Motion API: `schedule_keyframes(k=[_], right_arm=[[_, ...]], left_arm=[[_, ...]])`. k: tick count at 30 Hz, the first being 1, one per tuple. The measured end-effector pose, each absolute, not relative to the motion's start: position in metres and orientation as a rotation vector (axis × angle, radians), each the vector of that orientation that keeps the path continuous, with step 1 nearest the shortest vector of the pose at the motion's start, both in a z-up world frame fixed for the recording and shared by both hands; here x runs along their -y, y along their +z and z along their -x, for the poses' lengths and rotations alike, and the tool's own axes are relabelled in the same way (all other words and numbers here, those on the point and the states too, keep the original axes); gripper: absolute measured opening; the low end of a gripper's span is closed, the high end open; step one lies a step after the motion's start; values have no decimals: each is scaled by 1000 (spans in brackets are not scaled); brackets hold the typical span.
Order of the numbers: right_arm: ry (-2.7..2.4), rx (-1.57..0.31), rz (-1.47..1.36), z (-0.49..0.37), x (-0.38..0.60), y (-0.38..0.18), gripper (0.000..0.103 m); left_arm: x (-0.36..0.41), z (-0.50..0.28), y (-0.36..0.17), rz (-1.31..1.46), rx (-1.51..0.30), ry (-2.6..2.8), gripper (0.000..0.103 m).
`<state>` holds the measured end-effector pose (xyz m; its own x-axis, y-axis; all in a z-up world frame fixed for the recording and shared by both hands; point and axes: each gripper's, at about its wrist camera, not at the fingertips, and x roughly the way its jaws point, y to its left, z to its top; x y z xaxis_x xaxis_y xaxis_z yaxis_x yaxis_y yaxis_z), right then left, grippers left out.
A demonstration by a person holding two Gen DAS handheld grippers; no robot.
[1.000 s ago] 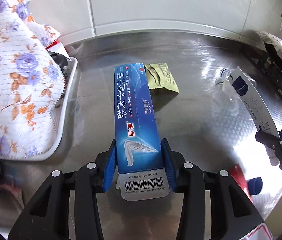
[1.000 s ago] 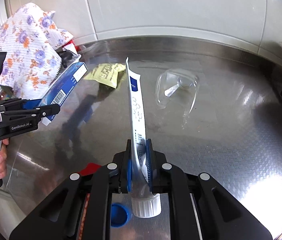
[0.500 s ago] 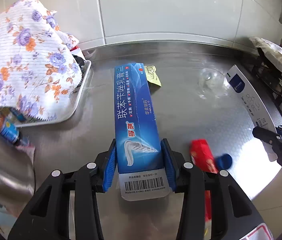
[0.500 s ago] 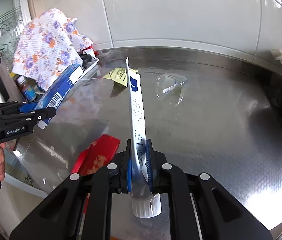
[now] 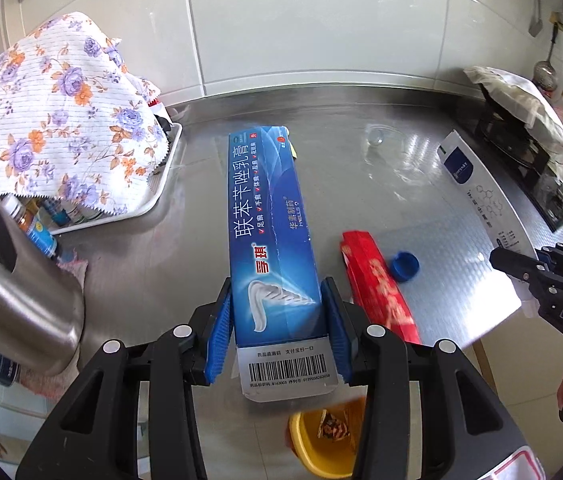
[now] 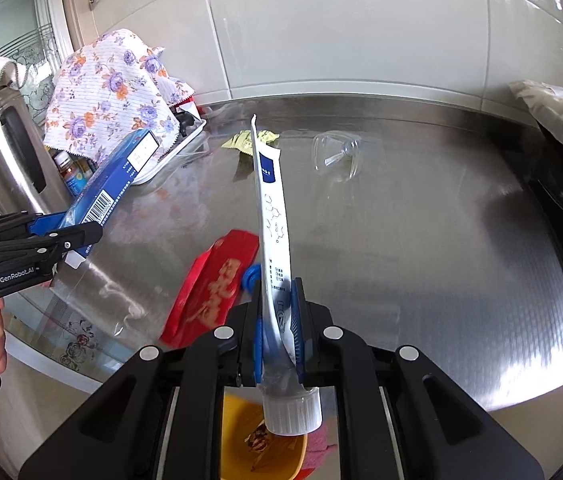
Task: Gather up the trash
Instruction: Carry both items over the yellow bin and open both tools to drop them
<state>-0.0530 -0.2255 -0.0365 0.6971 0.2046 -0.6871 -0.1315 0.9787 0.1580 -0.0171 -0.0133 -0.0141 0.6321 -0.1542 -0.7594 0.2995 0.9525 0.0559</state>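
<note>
Blue toothpaste box point(image 5: 271, 236) pinched in the left tool point(image 5: 277, 320), white tube point(image 6: 273, 220) clamped in the right tool point(image 6: 279, 320), both above the steel bench's point(image 6: 421, 240) near edge, yellow bin point(image 5: 313, 444) below, red packet point(image 5: 377, 280) lying right of the box.

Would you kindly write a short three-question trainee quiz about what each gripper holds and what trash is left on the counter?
1. What does the left gripper hold?
2. True or false: the right gripper is shut on a white tube.
3. Which lies beside the red packet on the steel counter? A. blue cap B. spoon C. battery

Key: 1. blue box. 2. True. 3. A.
</note>
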Motion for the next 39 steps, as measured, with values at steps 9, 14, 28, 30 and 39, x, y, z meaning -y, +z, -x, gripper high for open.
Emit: schedule_keyframes(k=[9,14,28,30,39], right_arm=[[148,-771,-111,132,199,-33,13],[139,-776,-108,175,180,-34,13],[128,-821,-79,281,163,-44,13],[130,-841,-83,288,165,-51,13],[177,-972,-75,296,173,-95,13]], left_arm=[[-10,90,-17,-208,-839,-320,42],[-24,135,-22,-204,-842,-334,42],[-30,227,-55,-181,-912,-367,42],[-27,234,-64,-182,-931,-370,42],[-9,246,-121,-174,-1064,-382,42]])
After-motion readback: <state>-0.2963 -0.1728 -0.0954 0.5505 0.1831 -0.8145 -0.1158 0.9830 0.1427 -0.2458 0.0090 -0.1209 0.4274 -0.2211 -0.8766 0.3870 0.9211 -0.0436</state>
